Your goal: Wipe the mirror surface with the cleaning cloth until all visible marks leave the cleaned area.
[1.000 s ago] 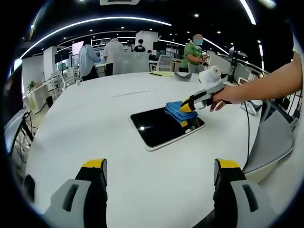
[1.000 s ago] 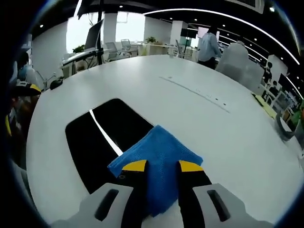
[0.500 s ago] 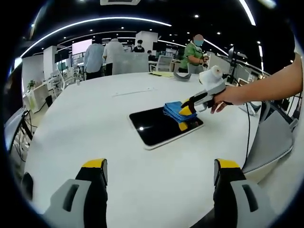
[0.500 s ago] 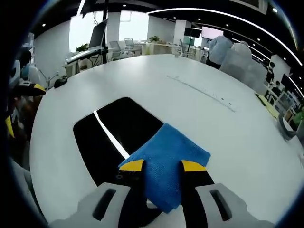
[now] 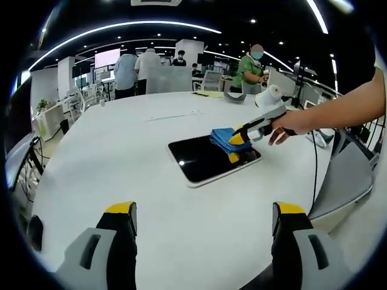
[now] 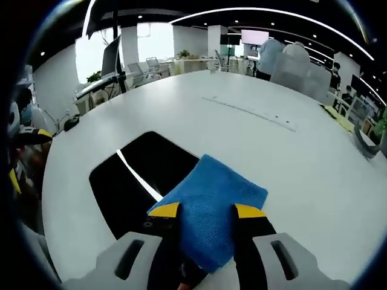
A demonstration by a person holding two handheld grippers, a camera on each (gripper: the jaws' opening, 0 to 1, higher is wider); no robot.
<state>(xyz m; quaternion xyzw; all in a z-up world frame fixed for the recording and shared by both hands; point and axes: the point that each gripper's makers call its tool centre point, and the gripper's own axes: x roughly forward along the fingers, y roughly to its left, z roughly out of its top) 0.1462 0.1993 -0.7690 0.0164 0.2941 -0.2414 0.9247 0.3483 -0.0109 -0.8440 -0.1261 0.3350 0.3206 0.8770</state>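
Room: an open office under long curved ceiling light strips [image 5: 121,27]; desks, chairs and monitors stand at the back, and several people [image 5: 249,66] stand beyond the far edge of the surface.
Surface [image 5: 121,151]: a large white round-edged top, glossy, with a thin seam line [image 6: 251,112] running across it; a grey chair back [image 5: 344,181] sits at its right edge in the left gripper view.
Mirror [image 5: 208,162]: a dark rounded rectangle lying flat on the surface, right of middle in the left gripper view; it reflects a ceiling strip as a bright line [image 6: 136,175].
Cleaning cloth [image 6: 208,205]: blue, folded, lying on the near corner of the mirror and overhanging its edge onto the white top.
Right gripper [image 6: 205,211]: yellow-tipped fingers [image 6: 164,211] pinching the cloth between them, pressing it on the mirror; a person's hand [image 5: 284,124] holds it.
Left gripper [image 5: 202,211]: fingers [image 5: 121,208] spread wide apart, holding nothing, above the near surface, well apart from the mirror.
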